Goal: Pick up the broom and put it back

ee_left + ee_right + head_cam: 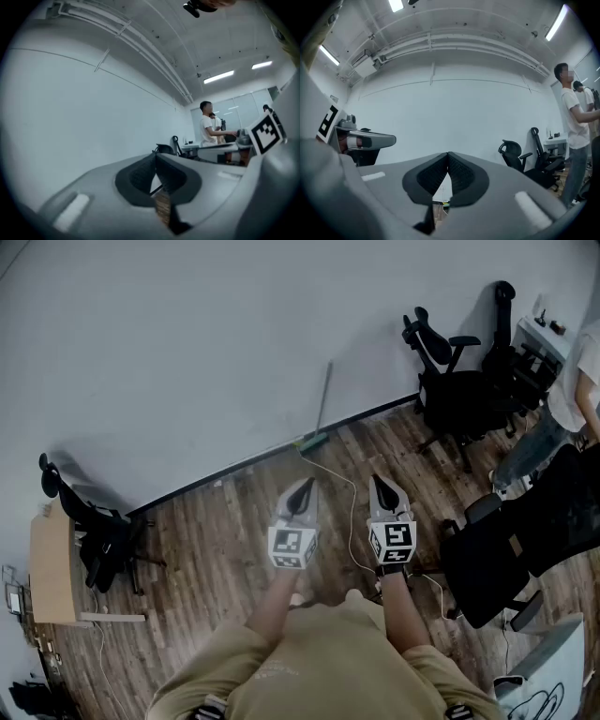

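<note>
Wood floor [216,549], broom [322,404] against white wall [187,352]; left gripper [304,487] and right gripper [379,484] jaws together.

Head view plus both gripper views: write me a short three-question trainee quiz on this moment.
1. Where is the broom?
2. The fingers of the left gripper are: A) wide apart, B) together with nothing between them, C) clamped on the broom.
3. True or false: the right gripper holds the broom.
Key: 1. Leaning upright against the wall with its head on the floor, ahead of both grippers. 2. B. 3. False; its fingers are together and empty.
</note>
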`<state>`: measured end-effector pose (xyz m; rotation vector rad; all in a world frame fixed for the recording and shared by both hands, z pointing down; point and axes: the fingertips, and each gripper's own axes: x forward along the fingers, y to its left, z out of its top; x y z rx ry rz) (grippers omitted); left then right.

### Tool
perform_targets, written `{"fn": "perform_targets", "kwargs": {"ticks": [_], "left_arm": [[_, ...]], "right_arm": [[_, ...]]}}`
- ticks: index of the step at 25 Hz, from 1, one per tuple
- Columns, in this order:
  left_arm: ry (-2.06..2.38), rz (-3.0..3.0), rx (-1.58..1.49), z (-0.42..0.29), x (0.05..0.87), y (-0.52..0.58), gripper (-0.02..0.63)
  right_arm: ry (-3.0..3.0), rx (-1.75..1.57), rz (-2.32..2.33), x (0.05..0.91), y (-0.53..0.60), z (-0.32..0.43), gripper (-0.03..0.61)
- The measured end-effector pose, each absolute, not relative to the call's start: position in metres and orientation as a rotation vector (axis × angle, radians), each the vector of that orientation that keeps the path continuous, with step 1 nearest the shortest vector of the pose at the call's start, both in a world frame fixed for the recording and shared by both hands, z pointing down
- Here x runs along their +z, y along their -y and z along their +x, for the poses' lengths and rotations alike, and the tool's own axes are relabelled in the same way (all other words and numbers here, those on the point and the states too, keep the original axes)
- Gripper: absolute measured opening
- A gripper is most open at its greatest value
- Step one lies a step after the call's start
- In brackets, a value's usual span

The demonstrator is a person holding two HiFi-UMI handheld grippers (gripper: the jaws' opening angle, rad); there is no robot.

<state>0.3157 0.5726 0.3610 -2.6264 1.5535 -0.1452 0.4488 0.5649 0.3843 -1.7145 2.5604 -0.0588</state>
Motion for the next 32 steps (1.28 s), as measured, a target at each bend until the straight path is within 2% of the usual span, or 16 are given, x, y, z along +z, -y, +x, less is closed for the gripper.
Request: {"fn": "perform_targets", "kwargs": {"ticks": [5,13,24,32], "left_arm": [[-1.607,-2.609,-0.182,0.338,0.375,-0.579,-0.002],[-1.709,-2.588,-0.225,0.31,0.393,-0.55,-0.002],[-1.635,-2.691,-0.151,0.316,0.408,-0.392,-0.002],[-1.676,-2.716,-0.022,0.272,0.4,-0.274,0.0]], "right_arm": [[-2.482,-0.105,-1.771,0.386,-0.552,0.507,0.005],[-2.516,-0.156,-1.769,0.408,-0.516,0.501,0.005],[-2.612,-0.116,-1.859,0.413,-0.394,0.477,0.005],[-2.632,-0.106,-1.872,0.403,-0.286,0.433,0.005]]}}
